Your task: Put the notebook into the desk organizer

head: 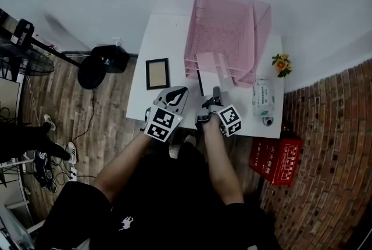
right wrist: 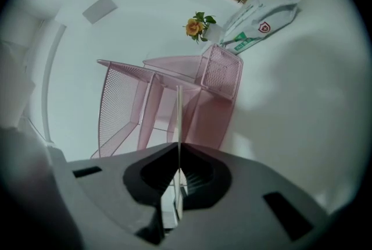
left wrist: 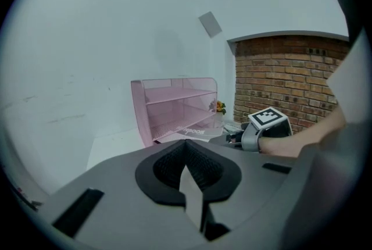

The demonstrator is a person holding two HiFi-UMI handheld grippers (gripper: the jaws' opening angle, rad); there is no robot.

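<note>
A pink mesh desk organizer (head: pixel 229 34) (left wrist: pixel 174 109) (right wrist: pixel 163 103) stands at the back of the white table (head: pixel 168 39). My right gripper (head: pixel 215 97) (right wrist: pixel 177 147) is shut on the near edge of the thin notebook (head: pixel 210 67) (right wrist: pixel 178 118). The notebook shows edge-on in the right gripper view, and its far end reaches the organizer's bottom shelf (left wrist: pixel 195 132). My left gripper (head: pixel 174 97) (left wrist: pixel 185 144) hovers beside it to the left over the table. Its jaws are shut with nothing between them. The right gripper's marker cube (left wrist: pixel 267 118) appears in the left gripper view.
A small dark picture frame (head: pixel 157 73) lies on the table left of the organizer. An orange flower (head: pixel 282 64) (right wrist: pixel 195 26) and a white-green packet (head: pixel 263 96) (right wrist: pixel 258 19) sit at the right. On the floor are a red crate (head: pixel 275 159) and a black bin (head: pixel 102 63).
</note>
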